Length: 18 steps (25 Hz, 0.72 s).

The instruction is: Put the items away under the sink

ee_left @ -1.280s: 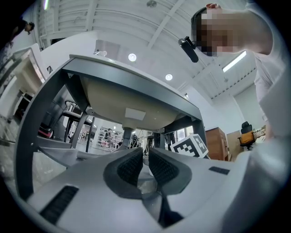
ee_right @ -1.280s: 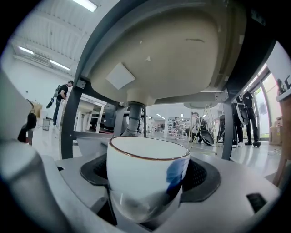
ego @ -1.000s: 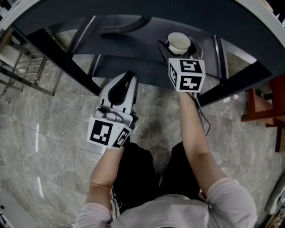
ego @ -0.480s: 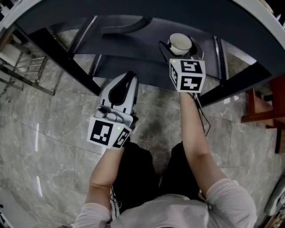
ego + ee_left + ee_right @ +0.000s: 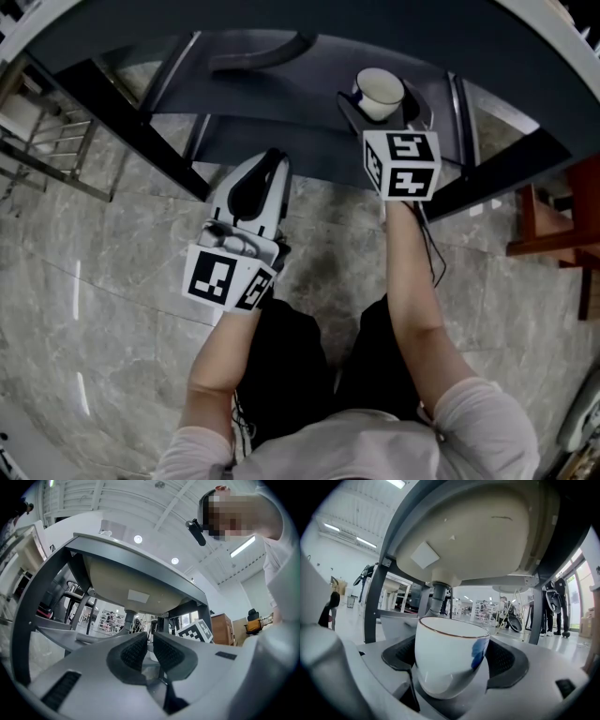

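Glossy white ceramic cup (image 5: 446,663); matt dark shelf (image 5: 281,98); polished marble floor (image 5: 94,281)

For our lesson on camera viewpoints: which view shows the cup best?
The right gripper view: the cup fills the centre, clamped between the jaws, with its brown rim and blue mark clear. The head view shows it only small, from above. The left gripper view shows no clear cup.
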Each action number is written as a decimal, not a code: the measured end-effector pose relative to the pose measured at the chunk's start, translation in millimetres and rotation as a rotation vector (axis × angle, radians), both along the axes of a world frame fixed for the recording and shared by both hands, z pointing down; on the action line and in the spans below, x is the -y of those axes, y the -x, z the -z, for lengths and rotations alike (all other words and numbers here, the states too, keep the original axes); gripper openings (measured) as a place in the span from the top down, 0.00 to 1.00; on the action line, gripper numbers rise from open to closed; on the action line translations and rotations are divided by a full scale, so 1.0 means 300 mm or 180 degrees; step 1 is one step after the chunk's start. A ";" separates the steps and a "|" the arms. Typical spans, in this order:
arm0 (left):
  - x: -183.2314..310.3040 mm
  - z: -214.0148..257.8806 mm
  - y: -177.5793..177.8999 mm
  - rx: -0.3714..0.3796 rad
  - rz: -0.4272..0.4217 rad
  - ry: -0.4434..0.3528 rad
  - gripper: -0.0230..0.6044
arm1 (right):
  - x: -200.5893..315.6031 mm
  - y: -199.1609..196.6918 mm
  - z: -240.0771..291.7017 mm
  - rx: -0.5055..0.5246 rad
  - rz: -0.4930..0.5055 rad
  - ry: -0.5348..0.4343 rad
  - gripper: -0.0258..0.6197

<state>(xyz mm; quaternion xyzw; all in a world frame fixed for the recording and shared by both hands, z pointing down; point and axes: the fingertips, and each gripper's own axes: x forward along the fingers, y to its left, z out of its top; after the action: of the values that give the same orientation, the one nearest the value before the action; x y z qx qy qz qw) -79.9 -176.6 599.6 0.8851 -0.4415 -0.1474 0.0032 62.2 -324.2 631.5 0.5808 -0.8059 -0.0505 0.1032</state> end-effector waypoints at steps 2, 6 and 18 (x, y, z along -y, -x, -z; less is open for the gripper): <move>0.000 0.000 -0.002 0.0007 -0.0009 0.0003 0.90 | -0.010 0.001 0.006 0.0004 0.0031 -0.0006 0.32; 0.004 -0.008 -0.011 0.0021 -0.0020 0.0023 0.90 | -0.030 0.003 0.014 -0.0022 0.0062 -0.0076 0.32; 0.030 -0.020 -0.038 0.0075 0.0004 0.0013 0.90 | -0.135 -0.004 0.022 -0.0223 0.0223 -0.0159 0.32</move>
<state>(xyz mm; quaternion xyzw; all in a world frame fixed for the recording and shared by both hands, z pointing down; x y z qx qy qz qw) -68.4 -185.6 605.7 0.8864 -0.4424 -0.1361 -0.0002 63.4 -283.7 624.8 0.5525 -0.8201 -0.0945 0.1150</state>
